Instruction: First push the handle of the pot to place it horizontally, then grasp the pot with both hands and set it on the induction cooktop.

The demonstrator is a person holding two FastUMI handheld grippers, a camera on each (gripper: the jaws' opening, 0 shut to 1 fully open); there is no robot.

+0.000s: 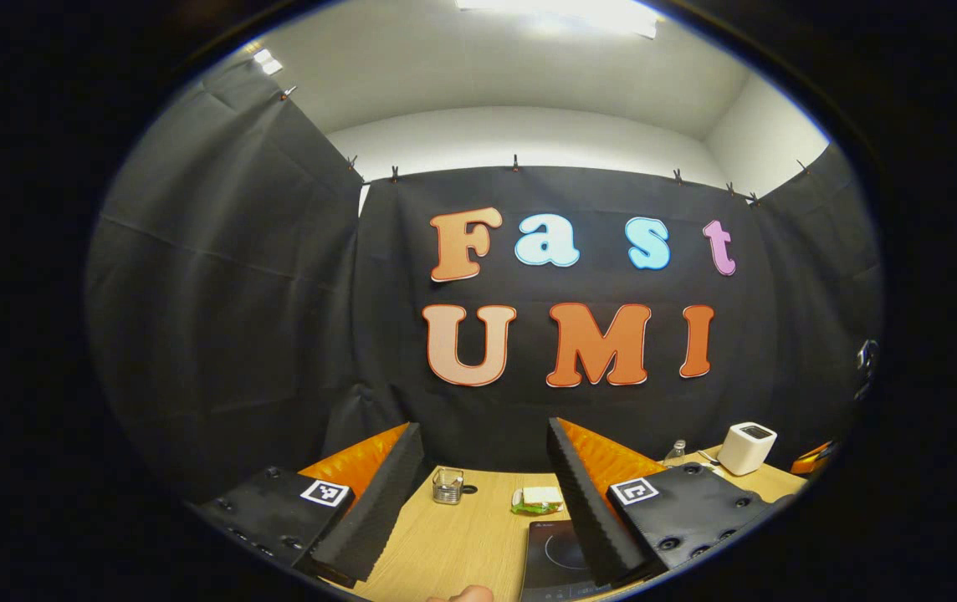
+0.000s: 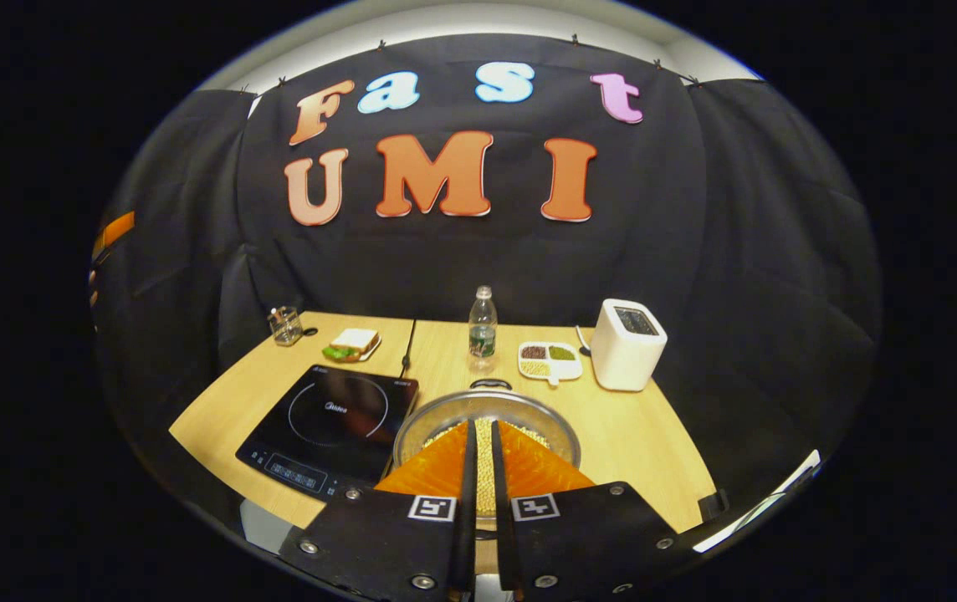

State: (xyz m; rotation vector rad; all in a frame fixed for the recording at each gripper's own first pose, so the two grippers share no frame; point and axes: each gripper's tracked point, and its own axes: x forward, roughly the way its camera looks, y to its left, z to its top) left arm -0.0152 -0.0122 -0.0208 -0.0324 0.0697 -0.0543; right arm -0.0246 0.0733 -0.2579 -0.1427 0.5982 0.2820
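Note:
A round metal pot point(image 2: 445, 415) holding pale beans stands on the wooden table, just right of the black induction cooktop point(image 2: 332, 431). A small loop handle point(image 2: 488, 385) shows at its far rim. My right gripper point(image 2: 483, 428) hovers over the pot's near side. Its fingers are drawn together with a thin slit between them, through which I see beans and nothing gripped. My left gripper point(image 1: 483, 428) is held higher and faces the back wall, wide open and holding nothing. Part of the cooktop point(image 1: 558, 552) lies below it. At the left edge of the right gripper view the left gripper point(image 2: 110, 230) shows in part.
Along the table's back stand a glass jar point(image 2: 284, 326), a sandwich on a plate point(image 2: 353, 343), a water bottle point(image 2: 483, 326), a divided dish of beans point(image 2: 550, 359) and a white toaster point(image 2: 629, 343). The cooktop's cable point(image 2: 407, 343) runs to the back edge.

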